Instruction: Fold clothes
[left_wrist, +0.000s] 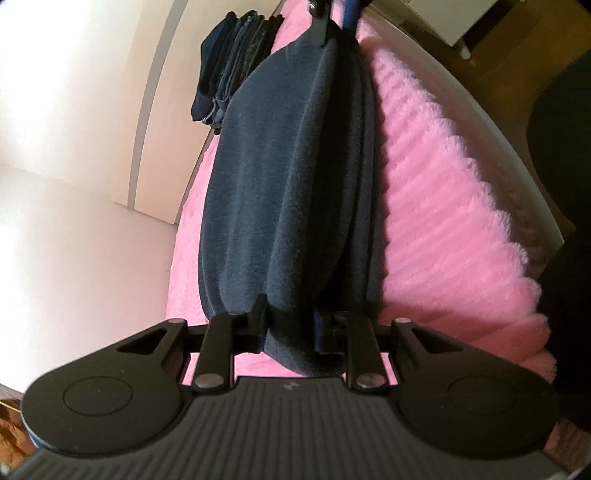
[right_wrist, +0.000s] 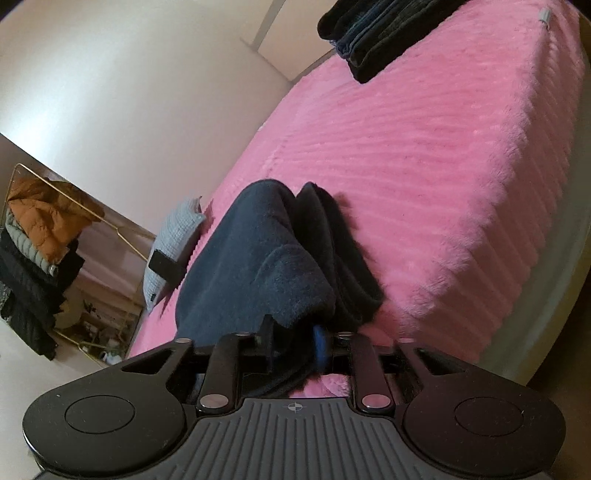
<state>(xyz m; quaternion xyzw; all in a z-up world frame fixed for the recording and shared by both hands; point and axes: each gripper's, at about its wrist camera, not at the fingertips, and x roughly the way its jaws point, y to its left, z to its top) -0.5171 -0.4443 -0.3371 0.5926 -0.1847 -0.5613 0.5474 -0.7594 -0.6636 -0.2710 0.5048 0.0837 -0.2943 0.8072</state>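
1. My left gripper (left_wrist: 290, 325) is clamped on one end of the folded navy fleece garment (left_wrist: 280, 192); the cloth bulges out between the two fingers and both pads press into it.
2. My right gripper (right_wrist: 295, 338) sits at the opposite end of that same garment (right_wrist: 258, 266). A thick bundle of its folds lies between the fingers, but with the blur there I cannot tell whether the pads still press on it or stand loose around it.
3. From the left wrist, the right gripper's black fingers (left_wrist: 320, 26) show at the garment's far end, so the piece stretches lengthwise between my two tools.
4. The garment lies folded into several layers on the pink ribbed blanket (right_wrist: 424, 166), its stacked edges turned toward the blanket's open side.
5. Beyond the garment, near the wall, a stack of folded dark clothes (right_wrist: 384, 33) rests on the same blanket, well apart from the garment.
6. Beside the garment, toward the wall, a light grey knitted piece (right_wrist: 173, 240) lies at the blanket's edge.
7. Past that, a mirror (right_wrist: 74, 266) leans against the wall.
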